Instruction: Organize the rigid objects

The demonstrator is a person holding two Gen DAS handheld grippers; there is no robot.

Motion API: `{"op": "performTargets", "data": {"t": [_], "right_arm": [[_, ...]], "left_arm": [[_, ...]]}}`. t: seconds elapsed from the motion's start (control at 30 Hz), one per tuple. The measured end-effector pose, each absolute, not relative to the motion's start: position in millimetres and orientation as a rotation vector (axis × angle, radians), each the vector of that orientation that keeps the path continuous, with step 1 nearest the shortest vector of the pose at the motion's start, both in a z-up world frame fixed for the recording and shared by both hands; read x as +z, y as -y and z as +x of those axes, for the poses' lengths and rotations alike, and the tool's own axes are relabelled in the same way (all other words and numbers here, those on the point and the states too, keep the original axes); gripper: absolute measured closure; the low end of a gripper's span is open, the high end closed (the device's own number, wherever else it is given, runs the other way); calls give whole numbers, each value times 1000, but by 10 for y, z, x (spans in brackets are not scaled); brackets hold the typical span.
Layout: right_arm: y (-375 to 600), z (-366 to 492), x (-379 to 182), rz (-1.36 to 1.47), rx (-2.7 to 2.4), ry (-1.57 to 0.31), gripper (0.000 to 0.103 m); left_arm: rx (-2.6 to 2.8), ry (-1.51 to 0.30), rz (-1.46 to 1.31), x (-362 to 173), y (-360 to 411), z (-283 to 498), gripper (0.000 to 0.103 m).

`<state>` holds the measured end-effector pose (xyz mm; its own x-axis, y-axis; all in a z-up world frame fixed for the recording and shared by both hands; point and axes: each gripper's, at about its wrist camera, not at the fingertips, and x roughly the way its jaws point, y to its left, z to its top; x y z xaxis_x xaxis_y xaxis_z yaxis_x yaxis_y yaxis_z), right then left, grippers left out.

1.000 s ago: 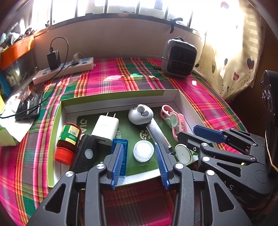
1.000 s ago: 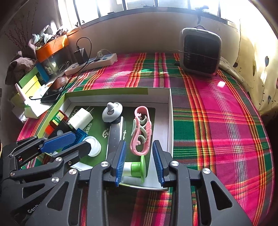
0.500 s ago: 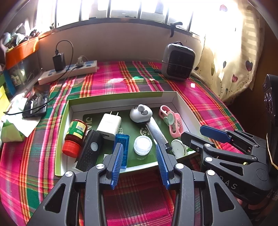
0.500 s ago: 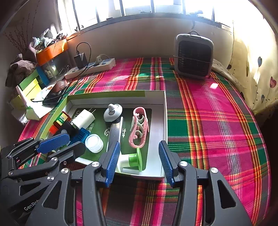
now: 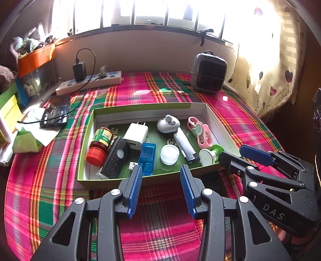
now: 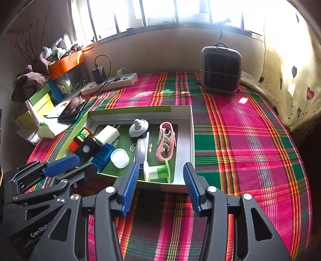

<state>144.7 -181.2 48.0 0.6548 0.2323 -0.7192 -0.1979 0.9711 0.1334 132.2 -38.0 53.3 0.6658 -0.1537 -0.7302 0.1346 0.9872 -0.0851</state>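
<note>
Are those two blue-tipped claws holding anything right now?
No. The left gripper and the right gripper are both open and empty, short of the box; the right one's jaws have just been opening.

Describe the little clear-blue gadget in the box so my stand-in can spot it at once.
Find the shallow green-edged box on the plaid cloth. At its near edge, the blue gadget lies between the black remote-like device and the white round cap. It is the only see-through blue block, long and flat.

We see a barred window (image 5: pixel 152 14) glaring with daylight above a plaid tablecloth (image 6: pixel 250 144), curtain (image 5: pixel 266 66) at right.
</note>
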Motion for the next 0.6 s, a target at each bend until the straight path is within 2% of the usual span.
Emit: {"op": "performTargets", "data": {"t": [0.6], "right_arm": [[1681, 1098, 204, 18, 267, -900, 55]], "left_arm": [[-60, -881, -30, 259, 168, 946, 64]]}}
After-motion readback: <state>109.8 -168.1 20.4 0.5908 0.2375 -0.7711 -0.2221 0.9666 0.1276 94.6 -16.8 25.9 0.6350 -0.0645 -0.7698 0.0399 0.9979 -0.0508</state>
